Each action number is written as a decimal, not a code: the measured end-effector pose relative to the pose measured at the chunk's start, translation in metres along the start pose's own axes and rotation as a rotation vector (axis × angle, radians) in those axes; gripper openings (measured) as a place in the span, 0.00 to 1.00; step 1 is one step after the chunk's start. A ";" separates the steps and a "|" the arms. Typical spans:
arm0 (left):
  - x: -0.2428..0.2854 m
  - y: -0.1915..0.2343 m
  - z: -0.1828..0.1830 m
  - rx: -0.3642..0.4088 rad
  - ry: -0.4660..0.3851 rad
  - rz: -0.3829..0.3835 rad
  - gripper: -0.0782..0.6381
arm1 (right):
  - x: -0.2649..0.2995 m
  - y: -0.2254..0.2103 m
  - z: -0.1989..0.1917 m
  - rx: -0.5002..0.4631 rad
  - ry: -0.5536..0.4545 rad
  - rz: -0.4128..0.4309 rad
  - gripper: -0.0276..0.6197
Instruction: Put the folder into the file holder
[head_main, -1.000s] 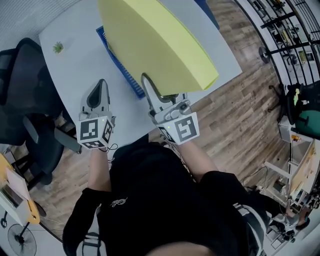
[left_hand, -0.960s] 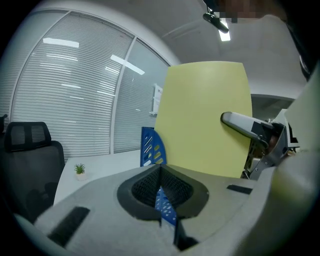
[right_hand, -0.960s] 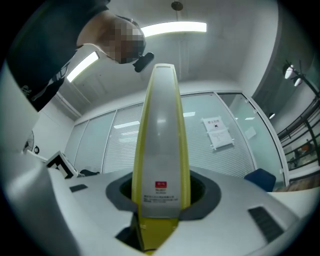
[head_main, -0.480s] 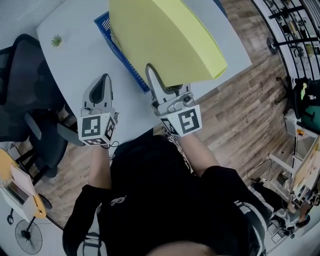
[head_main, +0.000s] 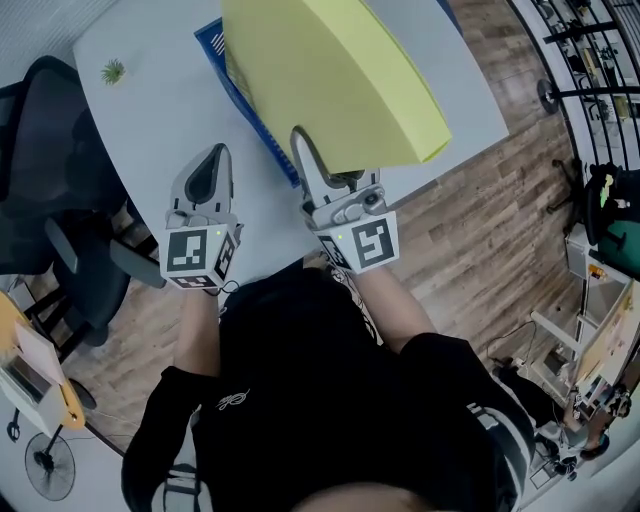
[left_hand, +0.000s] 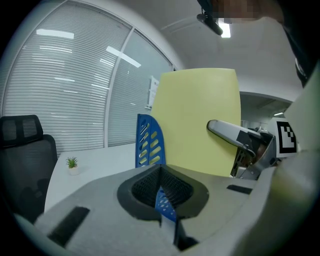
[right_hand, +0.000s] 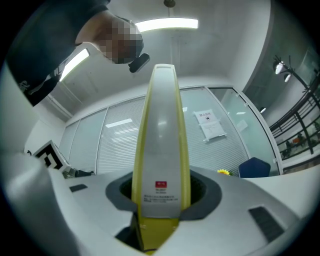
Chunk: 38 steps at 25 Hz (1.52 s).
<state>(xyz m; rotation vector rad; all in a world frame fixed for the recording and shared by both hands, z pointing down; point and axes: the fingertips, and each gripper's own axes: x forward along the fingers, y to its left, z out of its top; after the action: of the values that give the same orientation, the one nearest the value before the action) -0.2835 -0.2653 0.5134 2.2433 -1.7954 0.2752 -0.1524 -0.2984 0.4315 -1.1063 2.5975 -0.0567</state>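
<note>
**Over the file holder (head_main: 262, 143), folder (head_main: 320, 80) gripped and not yet slotted**

At twelve o'clock from me in the head view, the yellow folder hangs over the blue file holder and covers most of it. Only the holder's perforated wall shows, along the folder's seven-o'clock edge and at its eleven-o'clock corner. I cannot tell whether the folder's far edge has entered a slot.

The right gripper (head_main: 313, 165) pinches the folder at its near end. Its pads clamp either side of the pale labelled spine, which rises straight up between them in its own view. The left gripper (head_main: 214, 160) sits at nine o'clock of the right one, above the white table (head_main: 160, 110), its tips pressed together on nothing.

I judge this to be the carry-and-align step, with insertion to come. Next I need to line the folder's lower edge up with a gap between dividers and lower it in upright. The left gripper could steady the holder against tipping.

A small potted plant (head_main: 113, 72) stands at ten o'clock on the table, with an office chair (head_main: 50, 150) at nine.
</note>
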 end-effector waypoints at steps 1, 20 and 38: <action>0.000 0.000 -0.001 -0.002 0.001 0.001 0.11 | 0.000 0.000 -0.001 0.000 0.003 -0.001 0.30; 0.005 0.004 -0.011 -0.036 0.018 0.001 0.11 | 0.005 0.012 -0.022 -0.007 0.082 -0.019 0.31; 0.006 0.002 -0.020 -0.047 0.028 -0.005 0.11 | 0.001 0.021 -0.043 -0.054 0.204 -0.010 0.33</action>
<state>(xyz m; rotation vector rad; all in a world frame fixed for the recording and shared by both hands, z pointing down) -0.2839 -0.2646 0.5344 2.2007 -1.7635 0.2598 -0.1803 -0.2881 0.4686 -1.1890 2.7881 -0.1071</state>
